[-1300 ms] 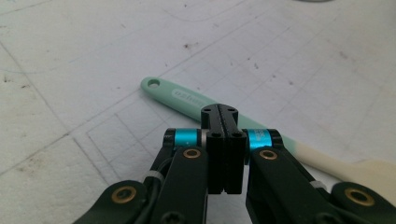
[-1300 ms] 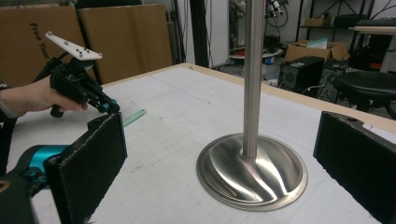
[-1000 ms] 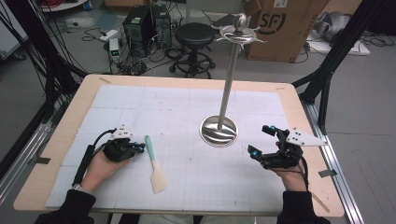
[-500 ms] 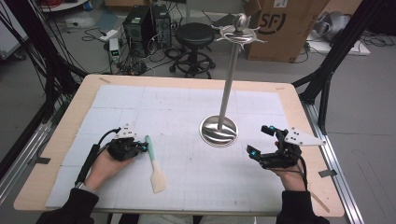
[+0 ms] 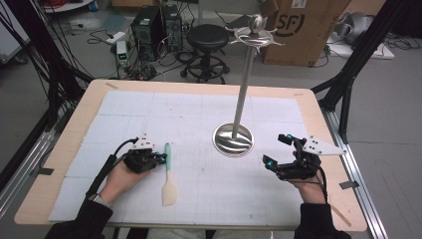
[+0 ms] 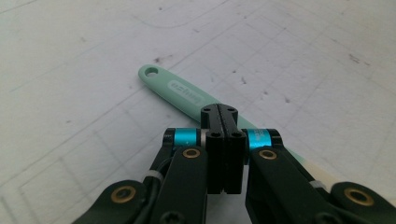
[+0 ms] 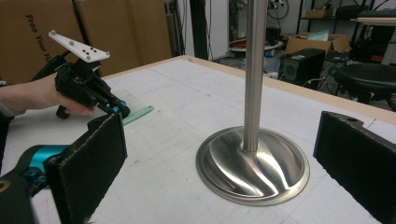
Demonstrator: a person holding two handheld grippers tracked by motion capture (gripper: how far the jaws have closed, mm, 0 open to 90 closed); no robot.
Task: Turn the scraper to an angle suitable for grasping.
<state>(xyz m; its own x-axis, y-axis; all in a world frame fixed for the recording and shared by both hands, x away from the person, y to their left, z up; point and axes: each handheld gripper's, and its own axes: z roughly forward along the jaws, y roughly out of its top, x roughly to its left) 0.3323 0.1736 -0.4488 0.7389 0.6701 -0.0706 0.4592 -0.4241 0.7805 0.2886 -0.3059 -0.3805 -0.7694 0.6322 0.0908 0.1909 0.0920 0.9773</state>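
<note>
Left gripper [image 6: 223,112] fingers pressed together, empty, tips over the spatula [image 6: 187,93] handle; right gripper [image 7: 224,154] fingers wide apart.
Left hand has slid toward the spatula, which lies flat on the mat [image 5: 199,114] left of the stand [image 5: 233,140]; grasp likely next, needs opening first.

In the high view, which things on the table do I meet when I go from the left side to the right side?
Left hand-held gripper → mint-handled spatula → steel stand with round base → right hand-held gripper.
</note>
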